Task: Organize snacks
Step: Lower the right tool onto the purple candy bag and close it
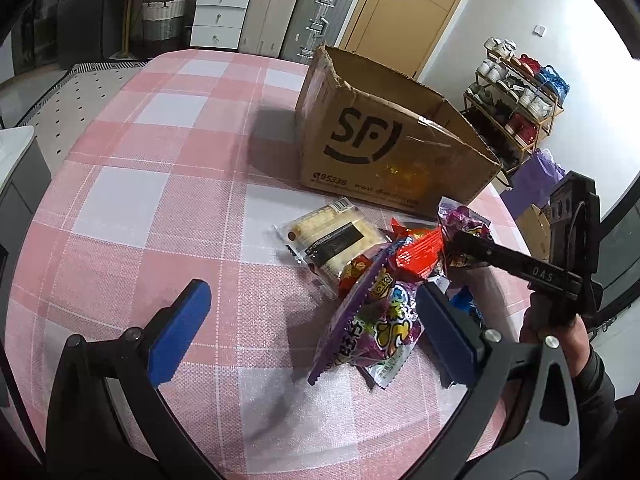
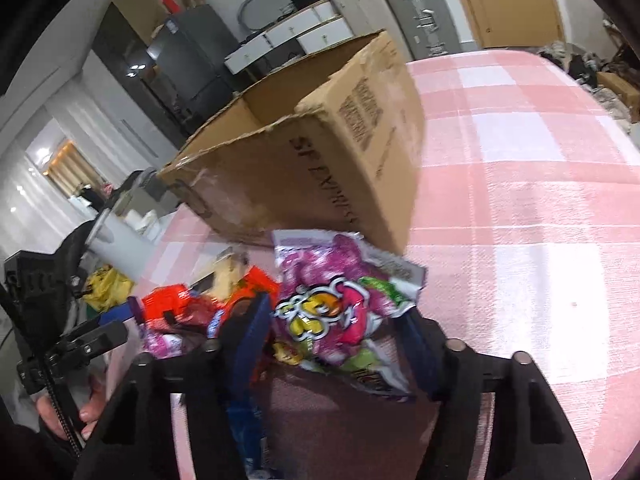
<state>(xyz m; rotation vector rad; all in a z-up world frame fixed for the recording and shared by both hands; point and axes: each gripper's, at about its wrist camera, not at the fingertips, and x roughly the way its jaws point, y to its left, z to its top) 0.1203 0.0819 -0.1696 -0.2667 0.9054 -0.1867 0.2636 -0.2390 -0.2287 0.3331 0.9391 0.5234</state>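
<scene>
An open SF cardboard box stands on the pink checked table; it also shows in the right wrist view. In front of it lies a pile of snacks: a clear cracker pack, a red packet and a purple candy bag. My left gripper is open and empty, its right finger beside the purple bag. My right gripper is shut on another purple candy bag, held above the table near the box; it shows in the left wrist view too.
The pink checked tablecloth stretches left of the pile. A blue packet lies at the pile's right. Suitcases, white drawers, a door and a shoe rack stand behind the table.
</scene>
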